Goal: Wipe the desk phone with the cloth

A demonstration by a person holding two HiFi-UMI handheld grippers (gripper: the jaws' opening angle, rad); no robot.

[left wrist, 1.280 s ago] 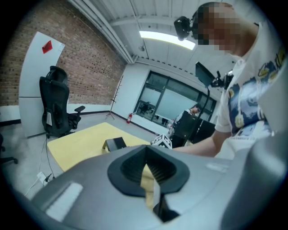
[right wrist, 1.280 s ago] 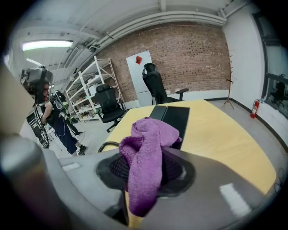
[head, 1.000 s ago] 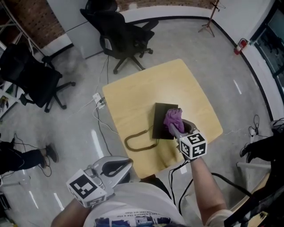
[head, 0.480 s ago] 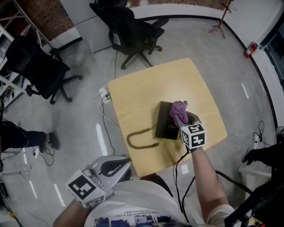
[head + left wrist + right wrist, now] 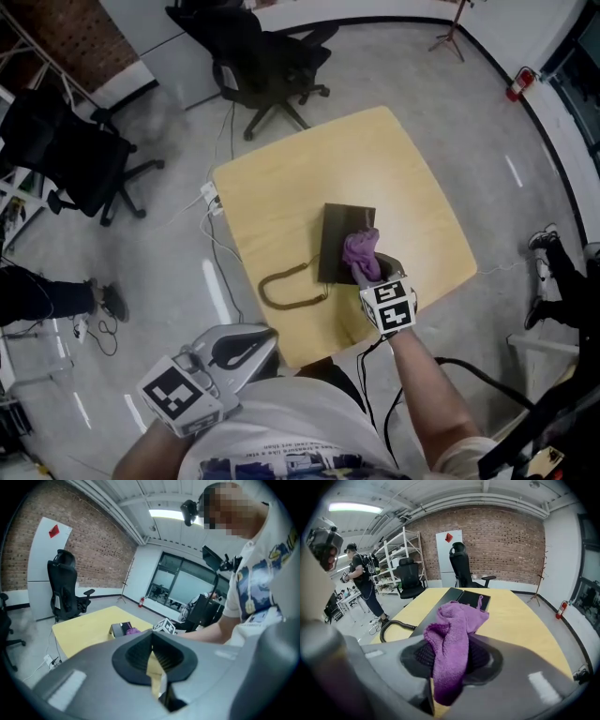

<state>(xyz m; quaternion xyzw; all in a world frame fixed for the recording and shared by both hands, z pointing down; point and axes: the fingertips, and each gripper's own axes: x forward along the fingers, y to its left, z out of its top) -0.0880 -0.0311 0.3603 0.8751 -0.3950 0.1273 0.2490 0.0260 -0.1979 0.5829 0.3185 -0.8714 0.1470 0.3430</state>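
Wiping judged under way. Right gripper (image 5: 369,279) is clamped on the cloth (image 5: 361,253), which presses on the lower right corner of the phone (image 5: 342,230), frame centre, on the table (image 5: 281,202). The phone's upper part looks yet to be wiped. Left gripper (image 5: 246,349), lower left: jaws together, empty.

You hold two grippers, the left gripper (image 5: 261,339) and the right gripper (image 5: 368,273). Before you stands one yellow table (image 5: 281,192), and it bears one desk phone (image 5: 343,228), one purple cloth (image 5: 361,251) and one coiled cord (image 5: 281,287). On the floor around it you can count two black office chairs, the far chair (image 5: 253,47) and the left chair (image 5: 66,155), and one red fire extinguisher (image 5: 522,82).
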